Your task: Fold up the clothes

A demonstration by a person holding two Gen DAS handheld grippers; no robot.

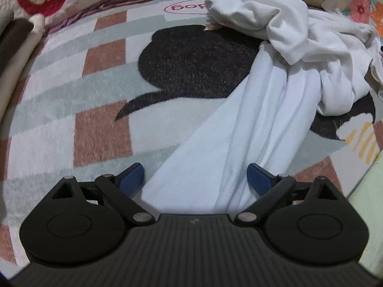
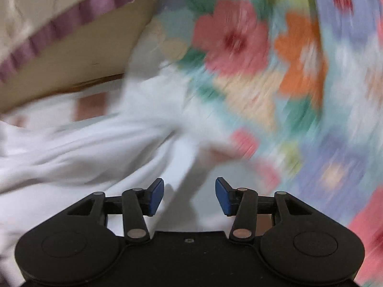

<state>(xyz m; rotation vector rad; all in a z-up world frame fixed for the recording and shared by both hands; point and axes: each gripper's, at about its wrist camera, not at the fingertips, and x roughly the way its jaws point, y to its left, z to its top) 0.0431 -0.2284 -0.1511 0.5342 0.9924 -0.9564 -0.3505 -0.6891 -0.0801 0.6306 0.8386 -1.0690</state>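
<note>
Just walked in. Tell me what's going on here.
A person with a handheld gripper in each hand is working on a crumpled white garment that lies on a checked blanket with a dark cartoon figure on it. The left gripper is open, straddling a stretched-out part of the cloth without clamping it. The right gripper is also open over white fabric; its view is motion-blurred, with a floral blanket beyond. No fold is made yet.

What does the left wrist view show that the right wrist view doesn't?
Only the left wrist view shows the checked rug's black figure and the garment's crumpled far end. Only the right wrist view, blurred, shows the floral fabric and purple-trimmed edge. Both show the white garment and an open gripper: left gripper, right gripper.
</note>
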